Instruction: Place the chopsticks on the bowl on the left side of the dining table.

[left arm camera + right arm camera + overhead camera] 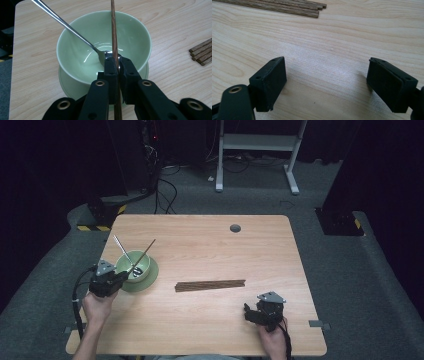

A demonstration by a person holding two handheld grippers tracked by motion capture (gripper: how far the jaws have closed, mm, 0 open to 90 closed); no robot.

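My left claw (118,65) pinches one wooden chopstick (114,32), jaws pressed together on it partway along its length, its far end leaning over the green bowl (75,60) and out past the rim. The bowl sits on a matching saucer (151,279) near the left edge of the table (210,320), and a metal spoon (67,26) already lies in it, handle resting on the rim and pointing toward the far left corner. Risk one: the stick is held on a narrow patch of pad; if it pivots in the grip, its lower end swings and I lose aim. Risk two: its lower end, hidden behind my jaws, appears close to the spoon's head; letting go there could knock the spoon, tip it off the rim, or send the stick skating out across the table. Risk three: pushing down or sideways against the bowl wall could slide the bowl on its saucer, which looks smooth. My right claw (327,82) rests spread and empty on the wood near the near right corner, with the remaining bundle of chopsticks (210,285) lying mid-table between both hands; a careless reach could scatter them.
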